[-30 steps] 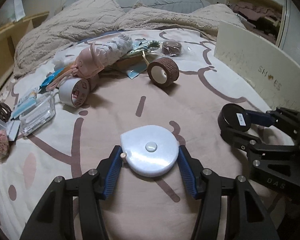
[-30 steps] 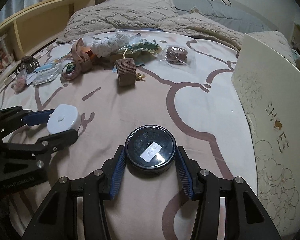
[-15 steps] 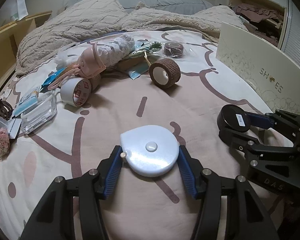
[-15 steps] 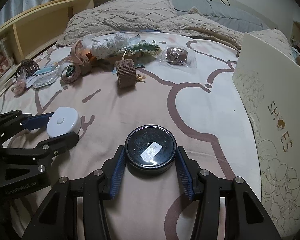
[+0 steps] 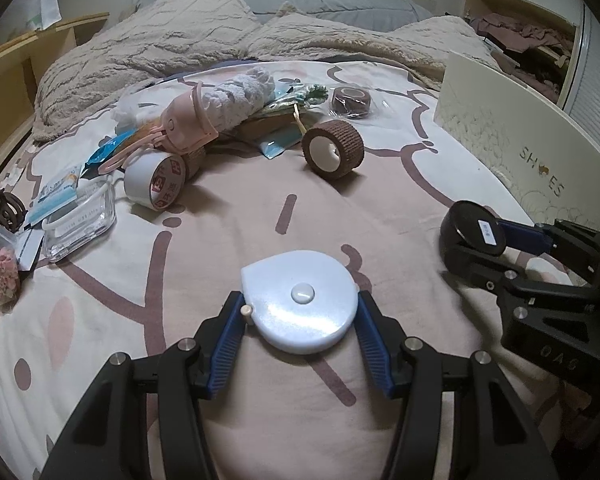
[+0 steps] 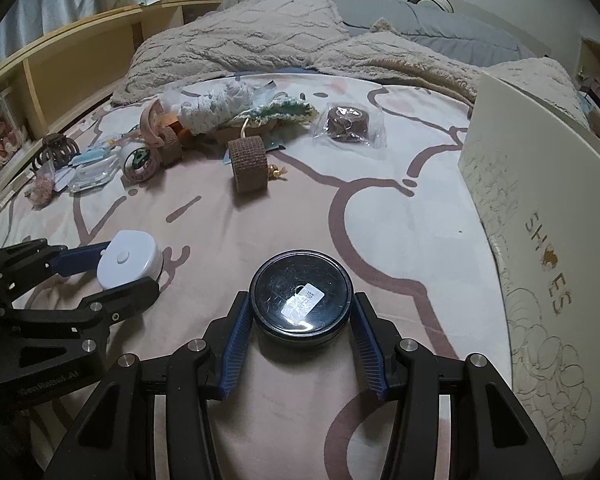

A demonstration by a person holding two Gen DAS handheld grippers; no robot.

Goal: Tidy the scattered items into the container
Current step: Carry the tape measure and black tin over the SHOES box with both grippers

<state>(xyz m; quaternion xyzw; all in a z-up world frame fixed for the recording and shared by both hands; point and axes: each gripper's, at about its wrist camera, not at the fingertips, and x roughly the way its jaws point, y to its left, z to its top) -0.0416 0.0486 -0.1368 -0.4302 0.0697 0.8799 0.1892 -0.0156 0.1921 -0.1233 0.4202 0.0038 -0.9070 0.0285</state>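
We've got the white teardrop-shaped plastic tape measure with the round centre button [image 5: 302, 298] pinched in the left gripper [image 5: 300, 314], blue pads pressing on both its sides, so it's clenched on it and carried flat, button up, above the near part of the bedspread. The right gripper [image 6: 300, 312] does the same with the round black tin with a glossy lid and a small white sticker [image 6: 300, 296]: pads hug its rim on both sides, lid level. Holding both flat by the edges makes sense, since that's the narrowest solid grip on each.

The container looks to be the cream cardboard shoe box printed "SHOES" [image 6: 540, 216], standing along the right edge of the bed, just beside the tin; we're guessing both items go in there next, tin first because it's nearer.

Further up the pink-and-white patterned bedspread [image 5: 228, 216] the rest of the clutter waits: a brown bandage roll on its side [image 5: 334, 148], a white tape roll [image 5: 156, 182], a clear plastic case [image 5: 82, 220] near the left edge, and a wrapped brown roll [image 5: 352, 100] toward the rumpled beige blanket [image 5: 148, 48].
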